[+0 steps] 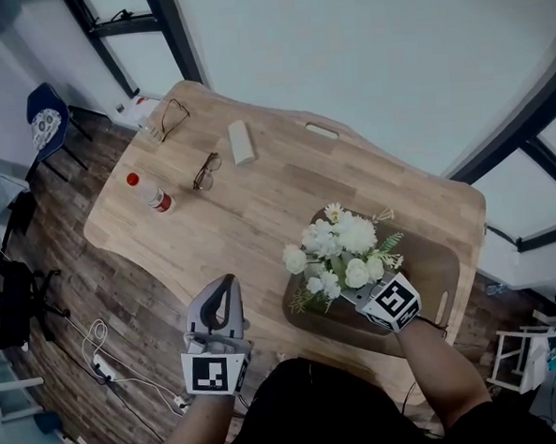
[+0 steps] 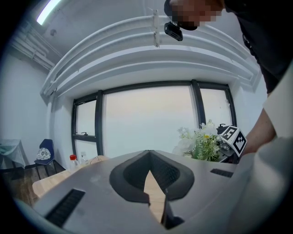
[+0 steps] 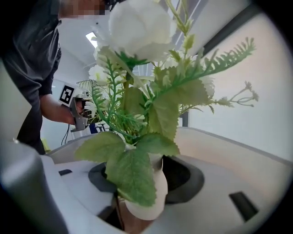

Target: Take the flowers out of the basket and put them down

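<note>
A bunch of white flowers [image 1: 341, 255] with green leaves stands in a dark brown basket [image 1: 433, 265] at the right of the wooden table [image 1: 259, 217]. My right gripper [image 1: 352, 295] reaches into it from the near side. In the right gripper view the jaws sit either side of the bunch's white base [image 3: 147, 201], which fills the gap between them, and leaves hide the left pad. My left gripper [image 1: 227, 285] hovers over the table's near edge, left of the basket, shut and holding nothing. In the left gripper view the flowers [image 2: 201, 142] show to the right.
On the far left of the table lie a red-capped bottle [image 1: 150, 195], two pairs of glasses [image 1: 206, 171] [image 1: 171, 118] and a white case [image 1: 241, 142]. Cables [image 1: 98, 359] run across the floor at the left, with a blue chair [image 1: 46, 118] beyond.
</note>
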